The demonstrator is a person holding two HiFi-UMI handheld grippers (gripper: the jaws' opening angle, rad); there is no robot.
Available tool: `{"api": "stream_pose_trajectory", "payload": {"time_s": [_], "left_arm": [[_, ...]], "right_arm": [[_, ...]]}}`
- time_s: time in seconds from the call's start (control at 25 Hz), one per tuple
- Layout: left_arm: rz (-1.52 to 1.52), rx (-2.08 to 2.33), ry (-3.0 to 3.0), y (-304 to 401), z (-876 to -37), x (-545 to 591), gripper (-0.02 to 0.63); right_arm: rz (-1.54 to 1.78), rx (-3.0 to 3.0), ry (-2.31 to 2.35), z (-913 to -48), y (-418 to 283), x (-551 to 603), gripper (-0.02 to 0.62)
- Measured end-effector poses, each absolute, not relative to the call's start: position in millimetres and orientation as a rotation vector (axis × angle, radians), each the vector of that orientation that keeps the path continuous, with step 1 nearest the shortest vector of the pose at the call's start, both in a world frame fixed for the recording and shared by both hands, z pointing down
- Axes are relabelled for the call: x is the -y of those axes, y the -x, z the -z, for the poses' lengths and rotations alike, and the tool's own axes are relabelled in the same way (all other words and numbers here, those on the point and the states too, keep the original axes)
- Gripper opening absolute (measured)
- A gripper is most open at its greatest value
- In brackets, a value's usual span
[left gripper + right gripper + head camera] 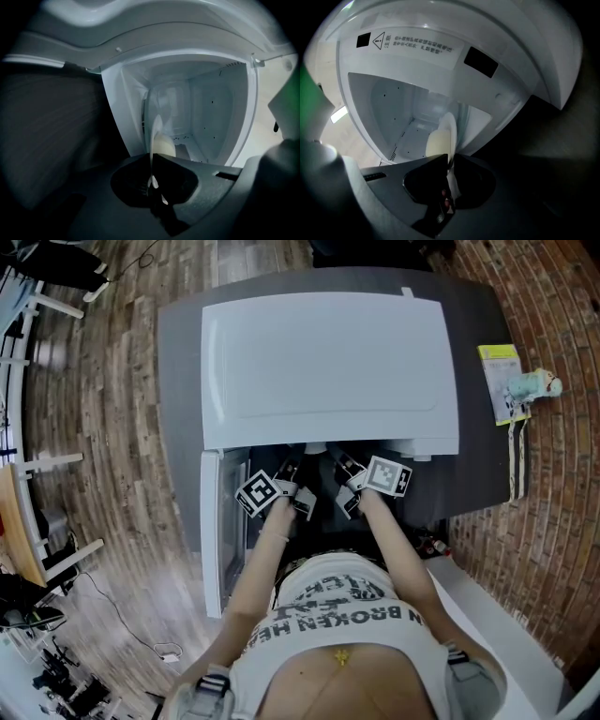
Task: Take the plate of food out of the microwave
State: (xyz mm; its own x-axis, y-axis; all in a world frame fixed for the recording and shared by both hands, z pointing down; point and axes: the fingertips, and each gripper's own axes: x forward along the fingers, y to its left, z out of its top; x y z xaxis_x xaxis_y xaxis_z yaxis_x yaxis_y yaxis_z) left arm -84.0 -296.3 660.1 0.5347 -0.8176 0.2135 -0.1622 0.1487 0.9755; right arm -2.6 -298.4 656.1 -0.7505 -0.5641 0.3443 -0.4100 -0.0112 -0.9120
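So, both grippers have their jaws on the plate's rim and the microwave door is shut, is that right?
Not quite: the microwave door stands open, swung out to the person's left, as the head view shows. The left gripper and right gripper do have their jaws on the rim of the plate.

Workroom: brick wall (525, 521), cable-strewn plank floor (122, 427).

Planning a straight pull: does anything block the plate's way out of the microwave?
Nothing visible does. The microwave door stands swung open to the left, and the left gripper and right gripper both clamp the plate by its rim.
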Motion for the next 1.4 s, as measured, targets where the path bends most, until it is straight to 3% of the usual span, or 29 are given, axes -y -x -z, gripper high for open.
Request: {"api": "stream_pose_trajectory", "payload": {"time_s": [1.4], "left_arm": [[0.646, 1.01, -1.344, 61, -634, 240, 0.011]], "right_arm": [[1.914, -2.179, 0.95, -630, -21, 252, 0.032]]}}
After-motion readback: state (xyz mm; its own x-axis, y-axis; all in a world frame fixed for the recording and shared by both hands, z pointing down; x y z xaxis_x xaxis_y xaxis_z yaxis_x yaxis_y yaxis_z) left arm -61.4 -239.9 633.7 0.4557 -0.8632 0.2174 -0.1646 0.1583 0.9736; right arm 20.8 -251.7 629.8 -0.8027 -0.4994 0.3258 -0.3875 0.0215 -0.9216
